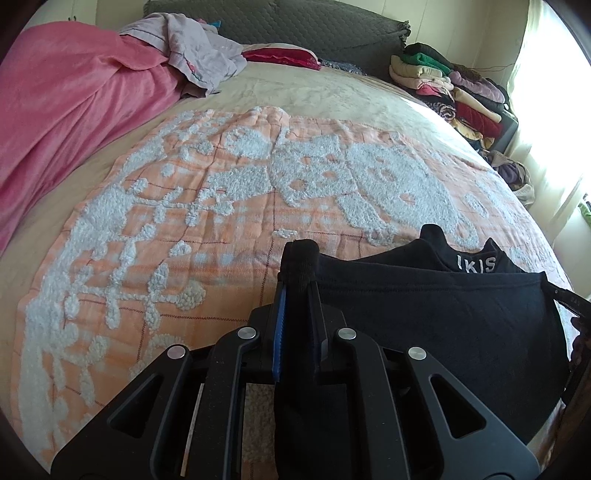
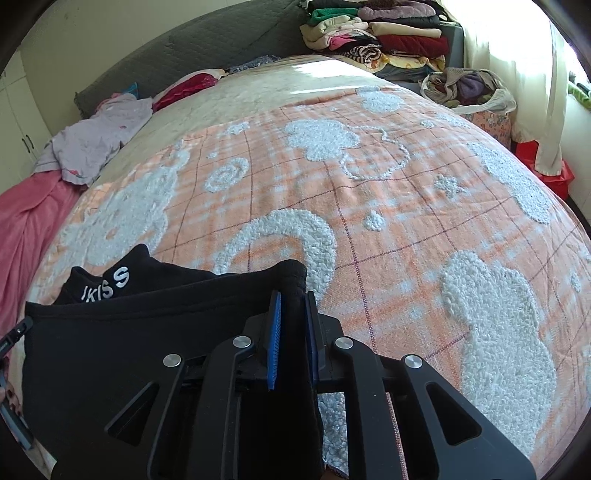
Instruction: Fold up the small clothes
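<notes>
Left hand-held gripper [image 1: 297,266]: jaws closed on one upper corner of the black garment [image 1: 443,314]; cloth bunched over the fingertips and hanging down between the blue pads [image 1: 277,332]. Right hand-held gripper [image 2: 293,291]: jaws closed on the opposite upper corner of the same garment [image 2: 129,350]; cloth pinched between its blue pads [image 2: 274,343]. Garment: stretched between the two grippers, to the right of the left one and to the left of the right one; folded over, an inner layer with white lettering [image 2: 107,284] showing above its top edge; its far edge lay just ahead of the fingertips, over the blanket. Blanket [image 1: 258,192]: orange check with white tufted figures, spread on the bed [image 1: 314,92] below and ahead of both grippers. Pink cover [image 1: 66,110]: far ahead, left of the left gripper. Lilac garment [image 1: 199,55]: crumpled, far ahead and left, partly on the pink cover. Red item [image 1: 280,57]: far ahead by the grey headboard [image 1: 295,22]. Folded stack [image 2: 380,33]: far ahead, right of the bed. Bag of clothes [image 2: 469,88]: ahead and right of the right gripper, beside the bed.
</notes>
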{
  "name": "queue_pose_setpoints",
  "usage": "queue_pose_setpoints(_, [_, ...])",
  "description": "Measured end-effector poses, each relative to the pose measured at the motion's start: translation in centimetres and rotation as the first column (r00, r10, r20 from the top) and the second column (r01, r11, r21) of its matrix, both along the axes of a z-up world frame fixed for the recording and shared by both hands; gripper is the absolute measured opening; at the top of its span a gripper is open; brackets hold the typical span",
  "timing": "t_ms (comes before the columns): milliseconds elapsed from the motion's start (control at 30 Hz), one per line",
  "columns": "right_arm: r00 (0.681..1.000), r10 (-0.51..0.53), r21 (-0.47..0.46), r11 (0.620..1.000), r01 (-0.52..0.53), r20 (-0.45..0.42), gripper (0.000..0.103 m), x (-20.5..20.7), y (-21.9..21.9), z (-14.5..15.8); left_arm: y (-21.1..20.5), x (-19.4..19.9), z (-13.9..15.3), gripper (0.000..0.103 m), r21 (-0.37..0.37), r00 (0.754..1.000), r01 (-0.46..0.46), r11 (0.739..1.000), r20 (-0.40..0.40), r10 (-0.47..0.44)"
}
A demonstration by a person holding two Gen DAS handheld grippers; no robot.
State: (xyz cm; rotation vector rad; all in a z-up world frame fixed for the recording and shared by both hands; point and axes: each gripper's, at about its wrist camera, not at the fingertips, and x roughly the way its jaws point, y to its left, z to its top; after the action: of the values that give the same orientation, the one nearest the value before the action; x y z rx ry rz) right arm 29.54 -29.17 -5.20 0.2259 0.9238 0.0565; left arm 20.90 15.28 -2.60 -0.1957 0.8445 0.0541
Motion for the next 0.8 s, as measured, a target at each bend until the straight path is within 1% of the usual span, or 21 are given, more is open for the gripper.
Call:
queue_pose_setpoints(67, [1.0, -0.007, -0.007, 1.0, 0.007, -0.009, 0.019, -0.2, -0.1, 0.1, -0.1, 0.0, 0.0, 0.01, 0.014, 1.0, -0.002, 1.0, 0.002, 0.002])
queue_pose_setpoints(133, [1.0, -0.015, -0.001, 1.0, 0.015, -0.017, 0.03, -0.5, -0.3, 0.2, -0.3, -0.3, 0.2, 0.011, 0.028, 1.0, -0.002, 1.0, 0.011, 0.002])
queue_pose_setpoints(233, [1.0, -0.016, 0.008, 1.0, 0.016, -0.016, 0.04, -1.4, -0.5, 0.6, -0.4, -0.7, 0.3, 0.012, 0.033, 1.0, -0.003, 0.999, 0.012, 0.003])
queue_pose_setpoints(300, [1.0, -0.014, 0.011, 1.0, 0.014, -0.014, 0.043, -2.1, -0.6, 0.8, -0.4, -0.9, 0.3, 0.017, 0.033, 1.0, -0.007, 0.999, 0.007, 0.006])
queue_pose_setpoints(367, [1.0, -0.011, 0.017, 1.0, 0.011, -0.007, 0.05, -3.0, -0.7, 1.1, -0.4, -1.1, 0.4, 0.027, 0.031, 1.0, -0.008, 0.999, 0.004, 0.008])
queue_pose_setpoints(400, [1.0, -0.01, 0.021, 1.0, 0.01, -0.004, 0.055, -3.5, -0.6, 1.3, -0.4, -1.4, 0.6, 0.031, 0.03, 1.0, -0.008, 0.999, 0.006, 0.008])
queue_pose_setpoints(433, [1.0, -0.005, 0.029, 1.0, 0.005, -0.003, 0.057, -3.9, -0.7, 1.4, -0.4, -1.8, 0.9, 0.035, 0.028, 1.0, -0.008, 1.0, 0.015, 0.007])
queue_pose_setpoints(567, [1.0, 0.003, 0.036, 0.999, -0.004, 0.015, 0.061, -6.1, -0.5, 2.1, -0.7, -3.7, 2.3, 0.045, 0.041, 0.999, -0.019, 0.999, 0.043, 0.017])
queue_pose_setpoints(633, [1.0, 0.003, 0.026, 1.0, -0.003, 0.028, 0.064, -7.2, -0.3, 2.5, -0.9, -4.6, 2.8, 0.047, 0.042, 0.998, -0.024, 0.999, 0.051, 0.022])
queue_pose_setpoints(800, [0.997, 0.06, -0.014, 0.998, -0.059, 0.055, 0.065, -10.2, 1.3, 3.4, -2.4, -7.2, 3.8, 0.052, 0.033, 0.998, -0.006, 0.999, 0.069, 0.004])
